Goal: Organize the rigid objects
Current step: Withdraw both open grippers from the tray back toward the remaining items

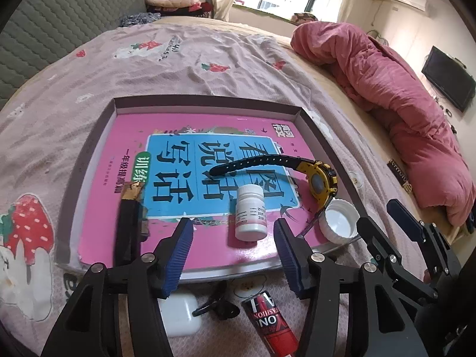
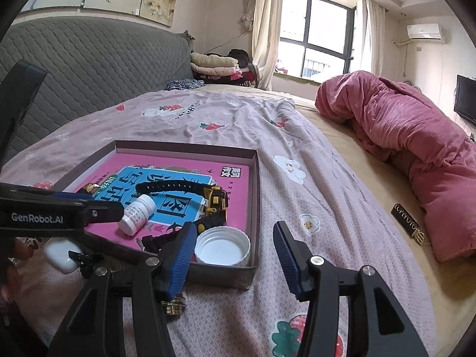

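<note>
Left wrist view shows my left gripper (image 1: 233, 255) spread wide and holding nothing. The little white bottle (image 1: 250, 213) lies on the pink book (image 1: 119, 154) inside the box (image 1: 208, 101), just past the tips and between them. The watch (image 1: 321, 178) and white lid (image 1: 340, 223) sit to its right. My right gripper (image 2: 235, 250) is spread too, above the bed sheet (image 2: 327, 208), with its left finger (image 2: 181, 255) just in front of the lid.

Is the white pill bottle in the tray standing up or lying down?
Lying down. The pill bottle rests on its side on the pink book inside the tray, cap end pointing away from the grippers.
</note>
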